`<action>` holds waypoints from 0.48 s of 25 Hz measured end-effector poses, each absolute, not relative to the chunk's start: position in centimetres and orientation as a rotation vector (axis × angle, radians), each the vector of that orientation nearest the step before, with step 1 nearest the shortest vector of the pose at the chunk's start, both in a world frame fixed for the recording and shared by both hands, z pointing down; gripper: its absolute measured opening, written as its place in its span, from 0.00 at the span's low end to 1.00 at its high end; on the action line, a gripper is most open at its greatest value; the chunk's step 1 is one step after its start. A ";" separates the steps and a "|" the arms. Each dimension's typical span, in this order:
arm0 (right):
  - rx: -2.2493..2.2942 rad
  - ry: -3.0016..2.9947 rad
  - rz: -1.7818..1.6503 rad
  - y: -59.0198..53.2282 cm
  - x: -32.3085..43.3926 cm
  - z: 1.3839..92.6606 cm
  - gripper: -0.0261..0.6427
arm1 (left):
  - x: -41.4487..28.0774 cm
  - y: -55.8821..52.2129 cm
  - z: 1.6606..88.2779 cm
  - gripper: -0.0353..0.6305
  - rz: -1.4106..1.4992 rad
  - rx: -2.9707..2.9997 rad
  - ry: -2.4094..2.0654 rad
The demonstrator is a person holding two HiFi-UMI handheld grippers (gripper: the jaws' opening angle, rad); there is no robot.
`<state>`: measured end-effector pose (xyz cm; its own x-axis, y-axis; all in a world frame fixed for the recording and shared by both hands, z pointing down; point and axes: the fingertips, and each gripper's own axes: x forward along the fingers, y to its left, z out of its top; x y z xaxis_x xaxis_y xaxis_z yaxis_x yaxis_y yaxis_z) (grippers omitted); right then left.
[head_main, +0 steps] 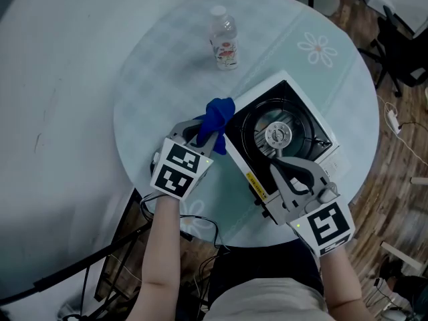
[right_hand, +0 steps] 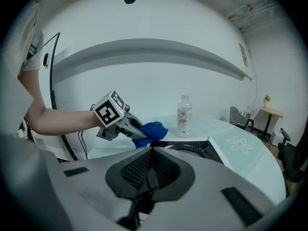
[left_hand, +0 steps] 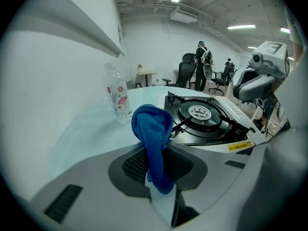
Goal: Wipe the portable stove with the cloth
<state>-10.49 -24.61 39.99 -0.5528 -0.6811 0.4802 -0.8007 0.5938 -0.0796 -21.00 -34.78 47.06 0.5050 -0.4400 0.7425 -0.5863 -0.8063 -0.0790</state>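
Portable stove (head_main: 309,118): white casing, black round well, sits tilted on a round table (head_main: 154,79) with a pale top. A yellow label strip runs along the stove's near edge. The burner head (head_main: 277,136) is in the middle of the well.

Left gripper (head_main: 212,139): jaws pinching a blue cloth (head_main: 217,116). In the left gripper view the cloth stands up between the jaws, its bunched top folded over above them. The cloth is at the stove's left corner, just beside the casing rim. Whether it touches the rim cannot be told.

Right gripper (head_main: 279,164): jaws pressed together, nothing between them in the right gripper view. It lies over the near part of the stove, tips pointing in over the black well, just short of the burner head. Contact with the pan support cannot be told.

Plastic water bottle (head_main: 225,39): upright, with a white cap and a red-patterned label. It stands beyond the stove's left corner, well apart from it.

A flower print (head_main: 319,49) shows on the table top beyond the stove's far edge.
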 end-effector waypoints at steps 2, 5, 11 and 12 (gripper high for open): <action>1.191 -2.426 0.403 -24.3 -10.8 39.9 0.07 | -21.0 -34.3 47.1 0.19 1.144 2.550 -0.887; 1.201 -2.425 0.405 -23.7 -11.0 39.8 0.07 | -21.2 -33.7 47.1 0.19 1.059 2.522 -0.895; 1.217 -2.414 0.407 -23.2 -11.2 39.8 0.07 | -21.3 -32.9 47.3 0.19 1.012 2.504 -0.933; 1.220 -2.413 0.406 -23.1 -11.2 39.8 0.07 | -21.3 -32.7 47.3 0.19 1.008 2.503 -0.934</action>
